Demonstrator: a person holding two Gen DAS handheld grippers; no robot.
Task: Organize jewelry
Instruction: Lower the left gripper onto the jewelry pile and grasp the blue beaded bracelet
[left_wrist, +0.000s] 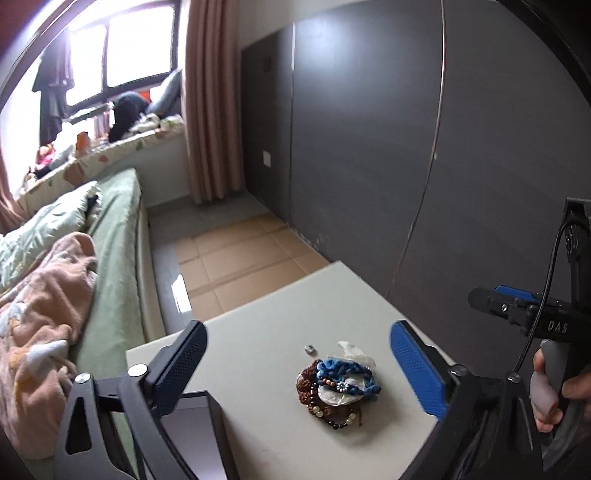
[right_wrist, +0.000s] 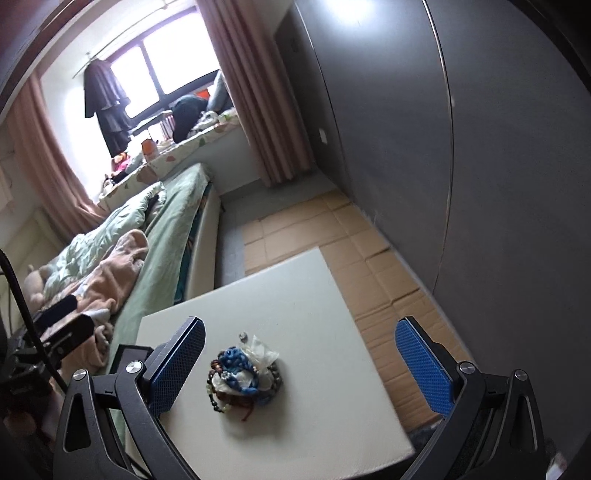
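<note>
Only the left wrist view showed the hand (left_wrist: 554, 391) gripping the right gripper's handle. The jewelry pile (left_wrist: 338, 386) lay mid-bench (left_wrist: 258, 354), a small ring (left_wrist: 309, 348) just beyond it, bare surface all around. Left gripper (left_wrist: 299, 369) and right gripper (right_wrist: 301, 365) both stood spread wide, empty. The bed (right_wrist: 166, 258) lay left.

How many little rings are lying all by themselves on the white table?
1. The small silvery ring lies on the white table just beyond the jewelry pile, apart from it. More may be hidden inside the pile.
</note>
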